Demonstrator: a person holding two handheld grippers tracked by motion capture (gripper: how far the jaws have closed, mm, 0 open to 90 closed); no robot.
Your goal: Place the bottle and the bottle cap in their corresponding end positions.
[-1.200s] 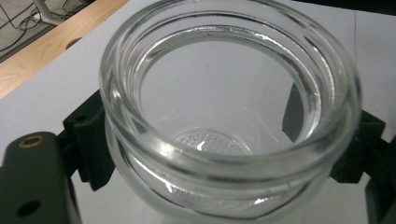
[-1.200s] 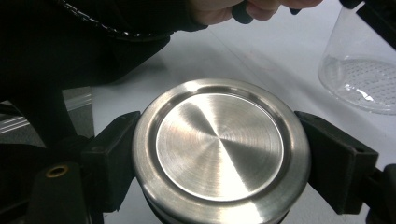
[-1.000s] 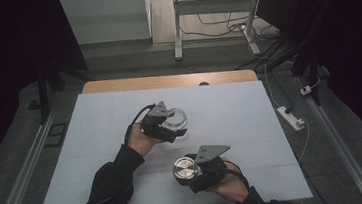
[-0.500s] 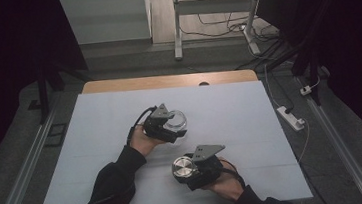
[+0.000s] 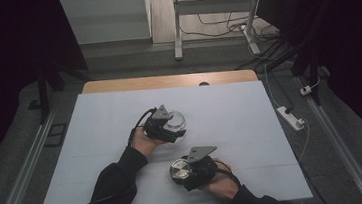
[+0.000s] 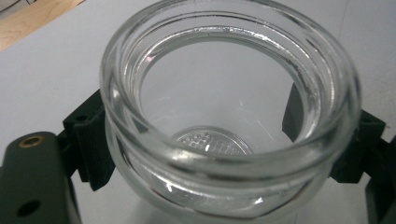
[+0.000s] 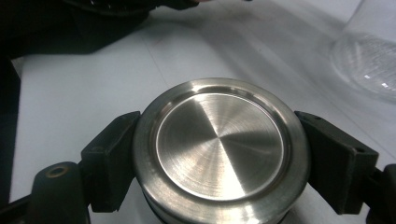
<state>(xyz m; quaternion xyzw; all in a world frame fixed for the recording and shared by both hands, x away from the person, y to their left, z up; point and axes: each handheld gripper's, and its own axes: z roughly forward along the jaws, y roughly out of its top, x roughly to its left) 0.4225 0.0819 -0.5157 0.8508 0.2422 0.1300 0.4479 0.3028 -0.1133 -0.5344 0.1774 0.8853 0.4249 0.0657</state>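
A clear glass jar (image 5: pixel 175 121) stands upright and open-mouthed near the middle of the white table, and my left gripper (image 5: pixel 170 125) is shut on its sides. In the left gripper view the jar (image 6: pixel 231 107) sits between the black pads (image 6: pixel 91 149), its thick rim uppermost and nothing inside it. A round brushed-metal lid (image 5: pixel 179 169) lies flat-side up nearer the front edge, with my right gripper (image 5: pixel 183 171) shut on its rim. In the right gripper view the lid (image 7: pixel 220 144) is clamped between both pads (image 7: pixel 112 158), and the jar's base (image 7: pixel 369 60) shows at the upper right.
The white table top (image 5: pixel 97 140) ends at a wooden strip (image 5: pixel 167 81) at the back. A white power strip (image 5: pixel 291 117) lies on the floor off the right edge. A metal desk frame (image 5: pixel 177 27) and cables stand beyond the table.
Both grippers keep their hold. The hands have shifted only slightly; the jar and the lid stay about where they were.
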